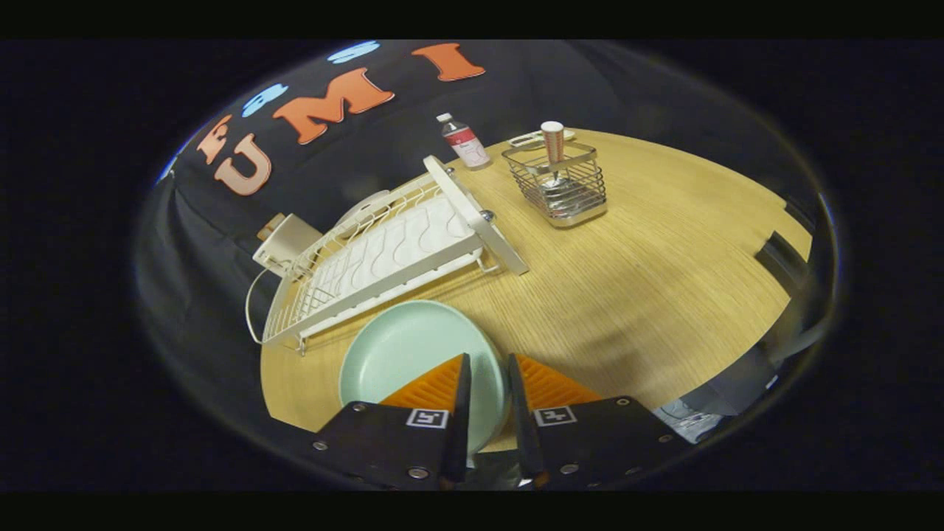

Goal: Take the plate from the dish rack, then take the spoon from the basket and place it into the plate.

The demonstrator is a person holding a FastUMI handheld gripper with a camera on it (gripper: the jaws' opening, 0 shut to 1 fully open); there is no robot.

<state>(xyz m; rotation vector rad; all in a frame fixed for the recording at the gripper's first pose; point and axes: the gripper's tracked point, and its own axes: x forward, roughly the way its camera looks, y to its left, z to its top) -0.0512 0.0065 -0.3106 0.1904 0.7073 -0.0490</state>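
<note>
Gripper view looked down over a round wooden table [612, 295] with a fine pale grain. Between the fingers of the gripper [487, 369] ran the near right rim of the plate [409, 354], a smooth mint-green disc with a shallow raised lip. One finger lay over its face and the other outside its edge, so the gripper appeared clamped on the rim, a hold suited to carrying a thin flat dish by its edge. Whether the plate rested on the wood or hung just above it could not be told.

At eleven o'clock from the fingers, just beyond the plate, lay the dish rack [383, 258], white coated wire with wavy rungs over a tray, long and slim, with nothing standing in the slots facing the camera; a pale rounded shape showed behind its far side. Well beyond, near twelve to one o'clock, stood the basket [560, 188], a shiny wire box. In it stood the spoon [552, 158], bowl down, its pale capped handle sticking up, handy for a pinch from above. A small plastic bottle [464, 144] stood just left of the basket
</note>
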